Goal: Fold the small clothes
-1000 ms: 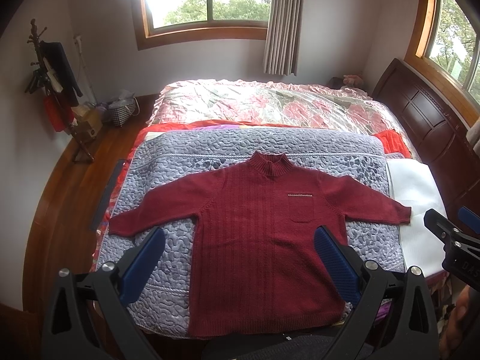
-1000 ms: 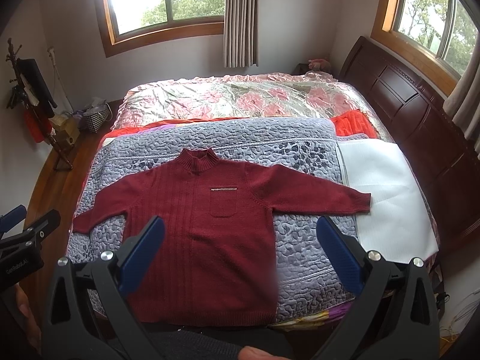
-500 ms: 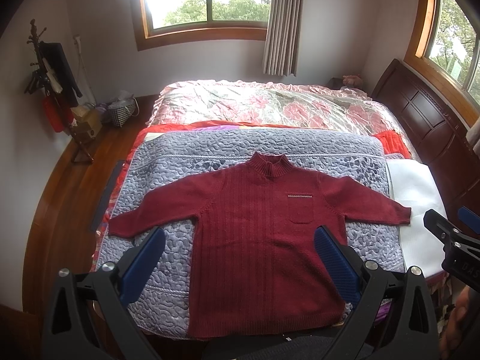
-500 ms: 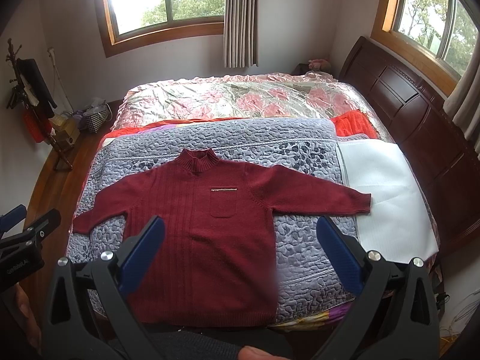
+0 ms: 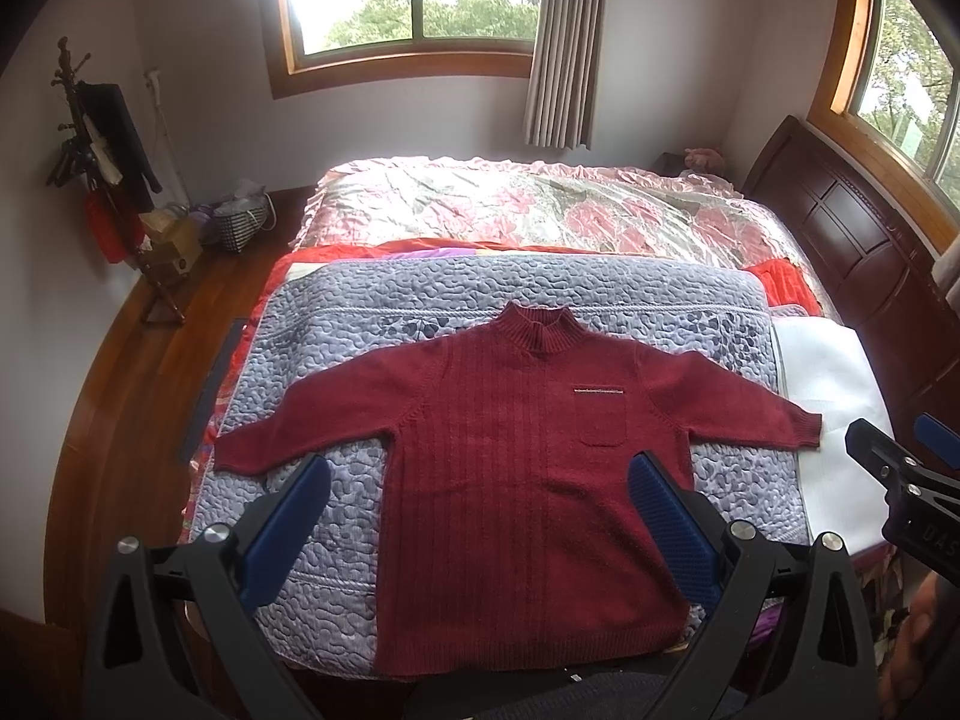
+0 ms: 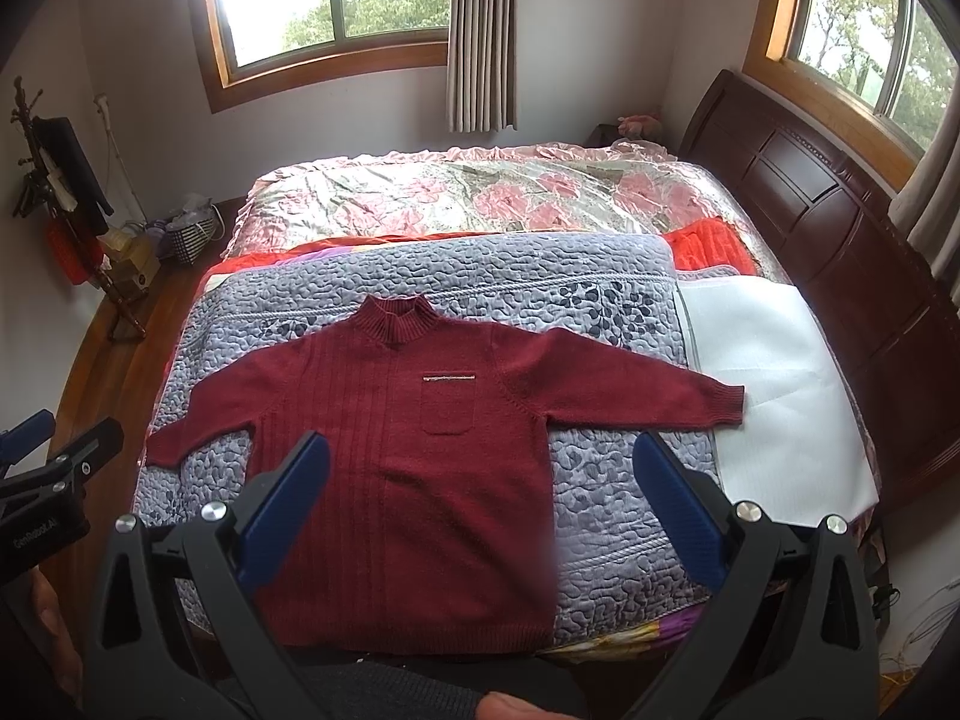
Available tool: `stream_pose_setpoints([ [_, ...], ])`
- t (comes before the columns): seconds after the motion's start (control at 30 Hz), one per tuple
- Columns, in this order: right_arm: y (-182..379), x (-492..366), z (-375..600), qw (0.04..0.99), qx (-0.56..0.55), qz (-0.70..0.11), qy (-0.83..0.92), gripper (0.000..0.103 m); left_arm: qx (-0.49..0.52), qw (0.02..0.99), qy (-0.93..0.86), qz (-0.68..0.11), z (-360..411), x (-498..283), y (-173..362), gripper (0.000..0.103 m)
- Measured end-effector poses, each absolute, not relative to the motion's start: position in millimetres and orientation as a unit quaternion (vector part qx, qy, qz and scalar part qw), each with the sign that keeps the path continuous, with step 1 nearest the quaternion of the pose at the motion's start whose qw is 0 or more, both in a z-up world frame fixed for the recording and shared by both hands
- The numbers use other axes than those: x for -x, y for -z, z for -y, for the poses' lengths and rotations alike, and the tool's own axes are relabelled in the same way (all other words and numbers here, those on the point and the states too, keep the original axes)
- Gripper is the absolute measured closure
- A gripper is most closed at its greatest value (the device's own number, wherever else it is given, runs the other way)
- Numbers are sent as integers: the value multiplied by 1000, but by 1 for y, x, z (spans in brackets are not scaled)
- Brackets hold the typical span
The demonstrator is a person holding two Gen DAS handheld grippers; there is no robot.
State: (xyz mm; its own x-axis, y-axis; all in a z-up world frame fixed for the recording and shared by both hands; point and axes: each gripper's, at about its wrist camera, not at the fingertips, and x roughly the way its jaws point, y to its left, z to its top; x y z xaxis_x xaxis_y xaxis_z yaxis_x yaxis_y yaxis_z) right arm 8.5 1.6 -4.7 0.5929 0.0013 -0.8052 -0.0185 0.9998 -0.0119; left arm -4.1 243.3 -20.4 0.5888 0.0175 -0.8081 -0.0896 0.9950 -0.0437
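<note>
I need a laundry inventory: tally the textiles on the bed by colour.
Dark red: 1, sweater
Lavender: 1, quilted mat
Pink floral: 1, bedspread
Orange-red: 1, blanket
White: 1, sheet
Total: 5

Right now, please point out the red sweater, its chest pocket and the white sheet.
red sweater [image 5: 510, 510]: left wrist view, ribbed front.
chest pocket [image 6: 447, 411]: right wrist view, pocket middle.
white sheet [image 6: 780, 396]: right wrist view, bare middle.

Both wrist cameras high at the bed's [image 5: 540, 210] foot, facing twelve o'clock, well back, sharing the sweater [image 5: 516, 480] (quilt [image 6: 456, 276] too)
</note>
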Motion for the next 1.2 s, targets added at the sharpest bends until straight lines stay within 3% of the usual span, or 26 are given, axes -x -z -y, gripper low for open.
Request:
stream_pose_setpoints([
  [0.77,13,-22,0,888,5,-460,-11,3,39,892,-34,-449,-246,-6,30,4],
  [0.93,28,-39,42,903,-65,-421,-55,3,103,892,25,-440,-249,-25,58,4],
  [1.1,74,-65,128,886,-151,-438,-6,4,30,897,35,-440,-216,-58,85,4],
  [1.2,109,-75,189,866,-225,-446,18,11,41,883,65,-463,-197,-80,97,4],
])
